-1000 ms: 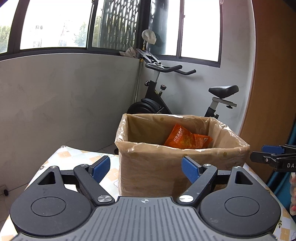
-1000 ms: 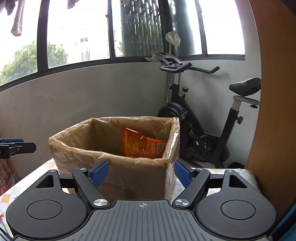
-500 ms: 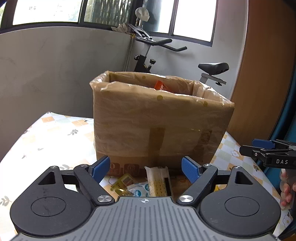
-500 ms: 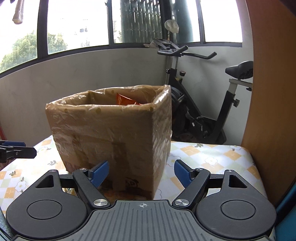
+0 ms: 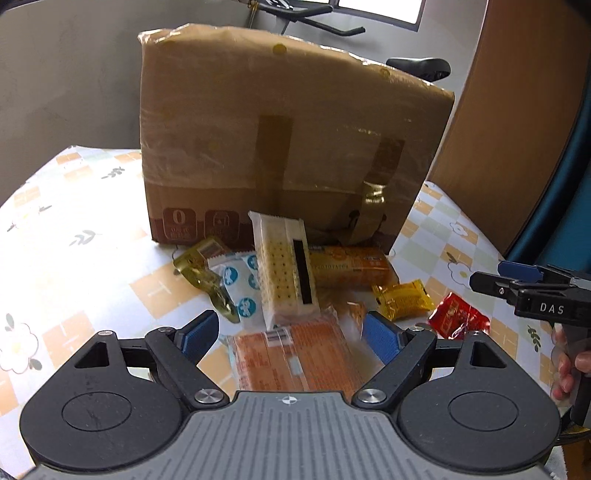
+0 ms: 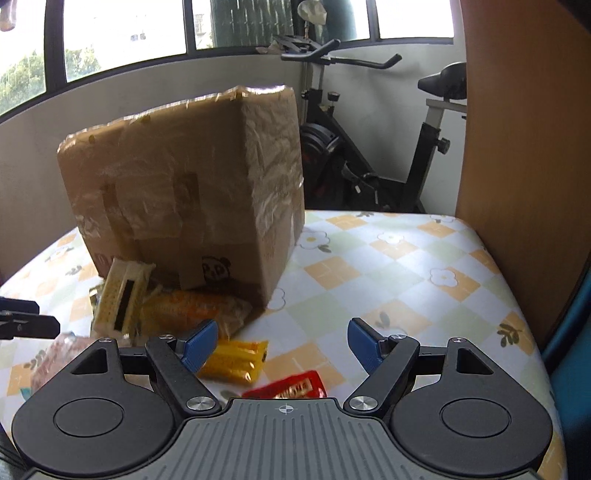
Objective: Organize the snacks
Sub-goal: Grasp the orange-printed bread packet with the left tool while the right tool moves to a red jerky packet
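We are in a home, on an enclosed balcony: an exercise bike [image 6: 369, 147] stands under wide windows [image 6: 122, 33], beside a bench with a flowered checked cloth [image 6: 388, 266].

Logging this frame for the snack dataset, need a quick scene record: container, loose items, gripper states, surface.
container: cardboard box wrapped in plastic film, upright on the table
surface: flower-checked tablecloth
loose snacks in front of box: white cracker pack, orange biscuit pack, yellow candy, red candy, large orange packet
left gripper: open, above the large orange packet
right gripper: open, empty, near the yellow and red candies
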Available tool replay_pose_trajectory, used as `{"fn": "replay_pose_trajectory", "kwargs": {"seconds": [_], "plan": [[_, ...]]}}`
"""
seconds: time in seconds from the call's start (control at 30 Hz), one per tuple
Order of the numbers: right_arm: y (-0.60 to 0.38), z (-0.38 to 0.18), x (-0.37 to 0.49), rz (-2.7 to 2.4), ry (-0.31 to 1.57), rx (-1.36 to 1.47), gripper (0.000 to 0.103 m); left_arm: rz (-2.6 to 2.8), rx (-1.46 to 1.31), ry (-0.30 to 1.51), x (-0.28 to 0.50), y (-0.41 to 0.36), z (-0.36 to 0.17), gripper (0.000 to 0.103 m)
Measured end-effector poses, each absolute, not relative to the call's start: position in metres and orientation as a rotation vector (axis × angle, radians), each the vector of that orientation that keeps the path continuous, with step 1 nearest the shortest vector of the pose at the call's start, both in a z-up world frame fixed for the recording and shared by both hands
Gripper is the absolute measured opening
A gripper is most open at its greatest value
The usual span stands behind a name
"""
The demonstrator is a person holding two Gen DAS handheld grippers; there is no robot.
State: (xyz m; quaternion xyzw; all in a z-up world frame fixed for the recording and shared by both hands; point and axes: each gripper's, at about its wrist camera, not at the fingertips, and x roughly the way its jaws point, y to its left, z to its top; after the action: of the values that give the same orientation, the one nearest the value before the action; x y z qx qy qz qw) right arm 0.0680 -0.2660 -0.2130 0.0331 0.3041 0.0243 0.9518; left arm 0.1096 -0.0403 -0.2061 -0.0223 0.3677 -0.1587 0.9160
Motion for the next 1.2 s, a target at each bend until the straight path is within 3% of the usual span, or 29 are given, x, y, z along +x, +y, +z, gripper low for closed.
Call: {"fn": "replay_pose_trajectory", "kwargs": {"seconds": [0.4, 0.9, 1.2], "plan": [[-0.232, -0.259, 0.058, 0.167, 0.686, -0.269, 0.076, -0.324, -0.12, 0.796, 0.106, -0.035, -0.219, 0.088], [-0.256, -0.267, 0.056, 0.152, 0.653, -0.139, 0.076, -0.335, -0.16, 0.808, 0.102, -0.034, -0.223, 0.088], [-0.263, -0.268, 0.056, 0.153, 0.652, -0.091, 0.065, -0.337, -0.16, 0.822, 0.104, -0.036, -0.226, 0.088]]}}
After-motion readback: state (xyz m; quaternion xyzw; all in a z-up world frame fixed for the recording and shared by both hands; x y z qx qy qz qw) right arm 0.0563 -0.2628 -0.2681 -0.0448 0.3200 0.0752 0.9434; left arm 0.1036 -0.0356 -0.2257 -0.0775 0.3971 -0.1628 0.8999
